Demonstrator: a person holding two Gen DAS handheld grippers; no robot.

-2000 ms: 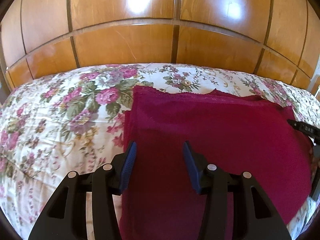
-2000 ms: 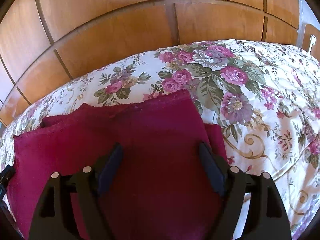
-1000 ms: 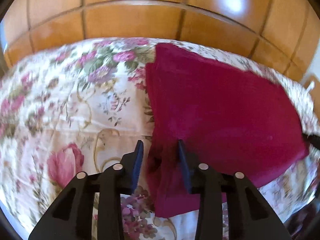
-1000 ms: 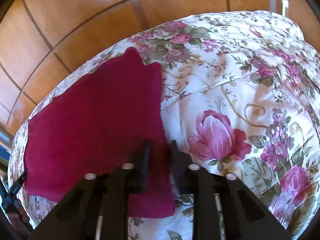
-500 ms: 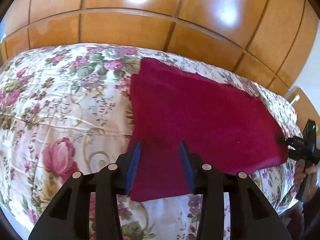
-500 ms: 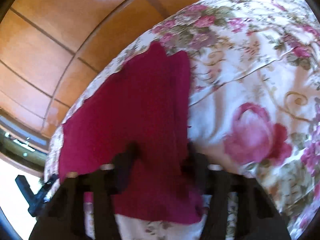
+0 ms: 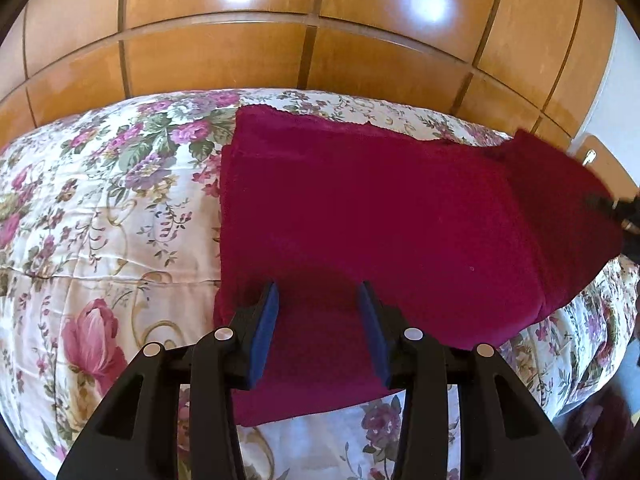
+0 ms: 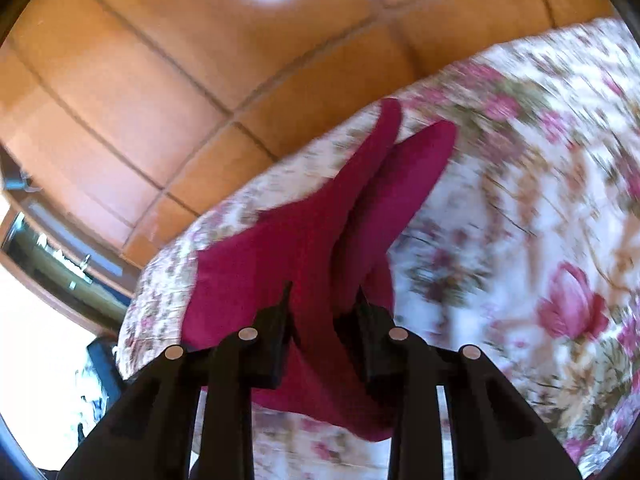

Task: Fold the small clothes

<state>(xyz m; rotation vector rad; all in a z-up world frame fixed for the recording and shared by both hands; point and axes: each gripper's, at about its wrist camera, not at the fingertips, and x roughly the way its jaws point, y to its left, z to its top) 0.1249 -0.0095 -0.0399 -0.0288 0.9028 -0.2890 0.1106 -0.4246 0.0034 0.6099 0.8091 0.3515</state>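
A dark red garment (image 7: 380, 216) lies on the floral bedspread (image 7: 100, 208). Its right end is lifted and folded over toward the left. My left gripper (image 7: 318, 308) is open, its blue pads just above the garment's near left part, holding nothing. My right gripper (image 8: 322, 308) has its jaws part closed with the garment's right edge (image 8: 316, 264) running between them and raised off the bed. The right wrist view is blurred. The right gripper's tip shows at the far right of the left wrist view (image 7: 624, 208), at the lifted edge.
A glossy wooden panelled wardrobe (image 7: 304, 28) stands behind the bed. The bed's near edge drops off at the lower right (image 7: 580, 380). A window and dark furniture (image 8: 60, 264) show at the left of the right wrist view.
My right gripper has closed on the garment's right edge, lifted it and swung it leftward. My left gripper stays open and has come in lower over the garment's near left part.
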